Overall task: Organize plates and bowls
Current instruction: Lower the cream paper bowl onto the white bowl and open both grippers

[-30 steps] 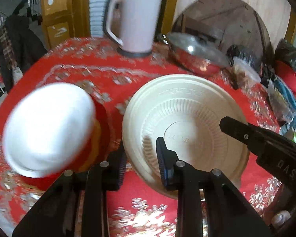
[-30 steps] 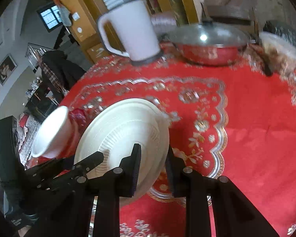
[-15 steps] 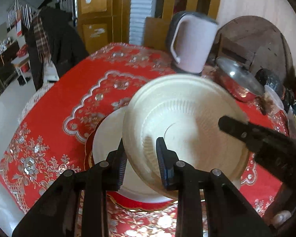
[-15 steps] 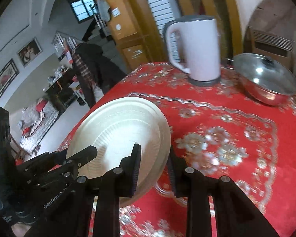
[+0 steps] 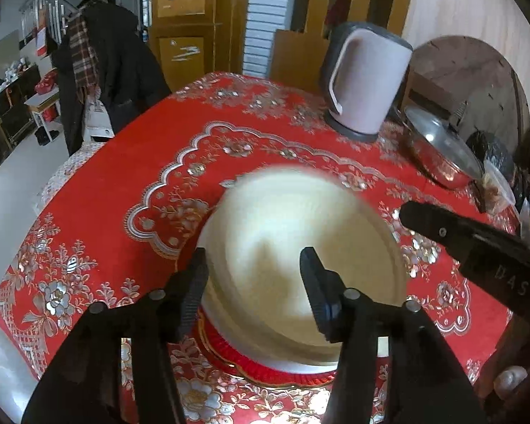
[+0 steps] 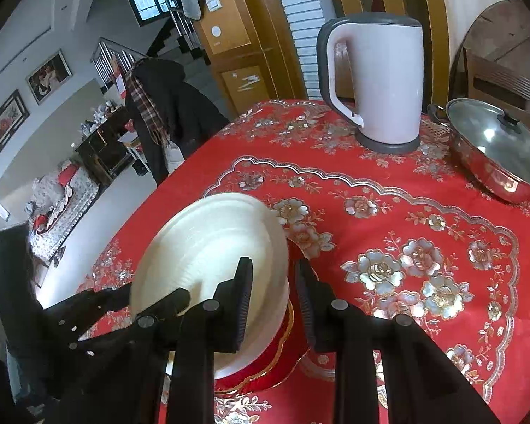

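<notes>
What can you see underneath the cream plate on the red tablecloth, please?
Under the cream plate a white dish edge and a gold-trimmed red plate show; their centres are covered.

Two grippers [image 5: 254, 279] [image 6: 274, 282] were in view. Near the table's [image 6: 424, 219] front edge sat one cream plate [image 6: 208, 247] on one white plate [image 5: 293, 365] and one red plate [image 6: 275, 371]. At its far edge stood one kettle [image 6: 381, 81] and one lidded pot [image 6: 494, 152].
</notes>
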The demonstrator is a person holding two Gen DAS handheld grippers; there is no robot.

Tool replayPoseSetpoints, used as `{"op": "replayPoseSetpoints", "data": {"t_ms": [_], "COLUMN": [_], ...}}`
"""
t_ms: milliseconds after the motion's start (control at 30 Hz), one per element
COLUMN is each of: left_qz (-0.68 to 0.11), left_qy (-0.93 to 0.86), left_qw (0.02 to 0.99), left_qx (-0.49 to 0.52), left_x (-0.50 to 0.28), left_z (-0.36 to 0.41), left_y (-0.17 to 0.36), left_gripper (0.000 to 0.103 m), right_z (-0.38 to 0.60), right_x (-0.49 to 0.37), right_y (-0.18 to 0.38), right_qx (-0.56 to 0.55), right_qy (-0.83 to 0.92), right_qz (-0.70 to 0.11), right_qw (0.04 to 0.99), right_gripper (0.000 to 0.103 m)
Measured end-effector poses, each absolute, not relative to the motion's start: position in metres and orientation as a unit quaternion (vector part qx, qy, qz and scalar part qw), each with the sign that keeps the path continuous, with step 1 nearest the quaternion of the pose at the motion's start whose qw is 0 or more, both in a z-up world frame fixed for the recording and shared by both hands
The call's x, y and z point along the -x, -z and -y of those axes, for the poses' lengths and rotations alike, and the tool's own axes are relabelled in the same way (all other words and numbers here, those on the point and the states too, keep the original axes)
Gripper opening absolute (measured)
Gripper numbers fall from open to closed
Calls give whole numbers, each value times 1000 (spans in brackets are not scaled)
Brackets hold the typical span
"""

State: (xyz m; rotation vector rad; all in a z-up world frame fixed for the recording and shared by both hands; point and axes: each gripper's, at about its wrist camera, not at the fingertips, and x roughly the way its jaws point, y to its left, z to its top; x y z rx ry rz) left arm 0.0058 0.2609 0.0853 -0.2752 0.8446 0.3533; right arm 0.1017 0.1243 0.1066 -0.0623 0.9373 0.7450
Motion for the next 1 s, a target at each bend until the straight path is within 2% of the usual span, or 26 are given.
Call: {"op": "replayPoseSetpoints", "data": {"t_ms": [367, 433, 600, 667, 733, 767, 900, 1000], "left_qz": [-363, -359, -347, -338, -326, -321, -298, -298], "left_qy": [-174, -168, -166, -170, -180, -188, -207, -211], "left_qw": [906, 910, 918, 920, 923, 924, 928, 927], "left_qx": [132, 123, 96, 101, 99, 95, 82, 82], "left_x": [21, 28, 52, 64, 75, 80, 96, 101], "left_z": [-261, -253, -224, -217, -209, -205, -194, -188], "left_y": [-107, -111, -103, -98, -93, -91, -81, -71], "left_gripper": [53, 53, 53, 53, 53, 54, 69, 71], "right_z": [-111, -105, -83, -75, -71, -70, -59, -46], "right_x": [-91, -85, -60, -42, -24, -16, 11, 25], "right_y": [-111, -114, -119, -119, -117, -116, -108, -101], "right_qx": [18, 17, 8, 10, 23, 32, 44, 39], "right_qy": [-355, -357, -365, -365, -359, -355, -339, -313], "right_qz": [-435, -430, -414, -403, -392, -386, -371, -352], "right_qw": [827, 829, 834, 839, 847, 850, 863, 881], "right_gripper": [28, 32, 35, 42, 62, 66, 83, 96]}}
